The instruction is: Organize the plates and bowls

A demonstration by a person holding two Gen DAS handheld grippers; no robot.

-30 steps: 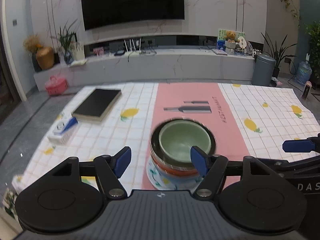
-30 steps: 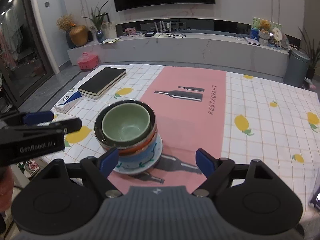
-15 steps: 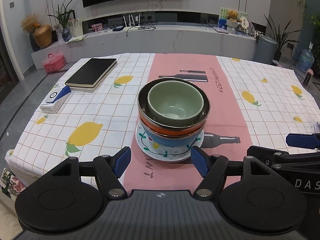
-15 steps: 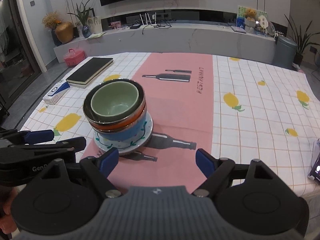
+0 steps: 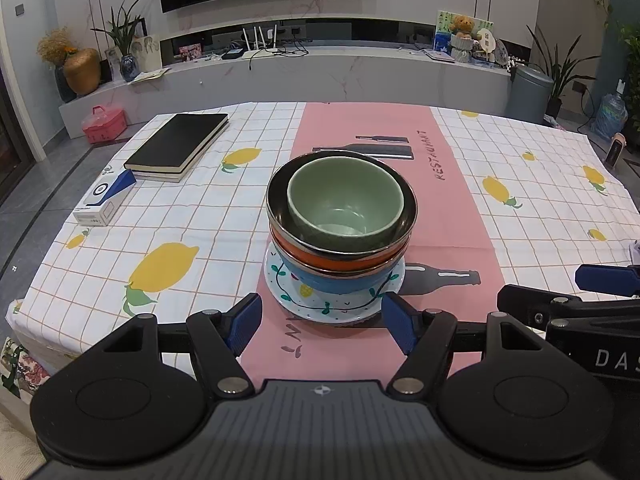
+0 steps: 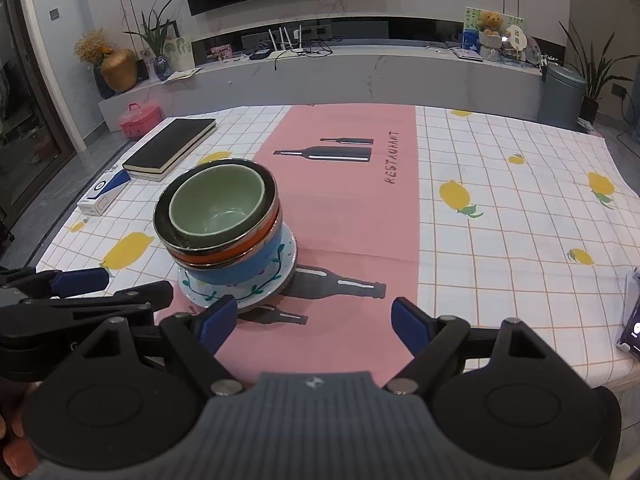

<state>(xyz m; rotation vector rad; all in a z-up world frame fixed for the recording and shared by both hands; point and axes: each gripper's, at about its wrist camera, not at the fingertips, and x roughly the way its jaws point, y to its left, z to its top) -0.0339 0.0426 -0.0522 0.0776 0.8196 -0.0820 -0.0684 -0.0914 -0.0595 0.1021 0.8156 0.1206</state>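
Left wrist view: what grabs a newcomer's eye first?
The bowl stack: a green bowl nested in steel, orange and blue ones on a patterned plate, centred on the pink runner. Both claws, left and right, hang open short of it. A black book lies far left.

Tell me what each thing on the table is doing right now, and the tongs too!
green bowl: upright, empty, nested on top of the stack
metal bowl: upright, holding the green bowl
orange bowl: upright, under the metal bowl
blue bowl: upright, on the plate
plate: flat on the tablecloth
black book: closed, lying flat
left tongs: open, empty
right tongs: open, empty
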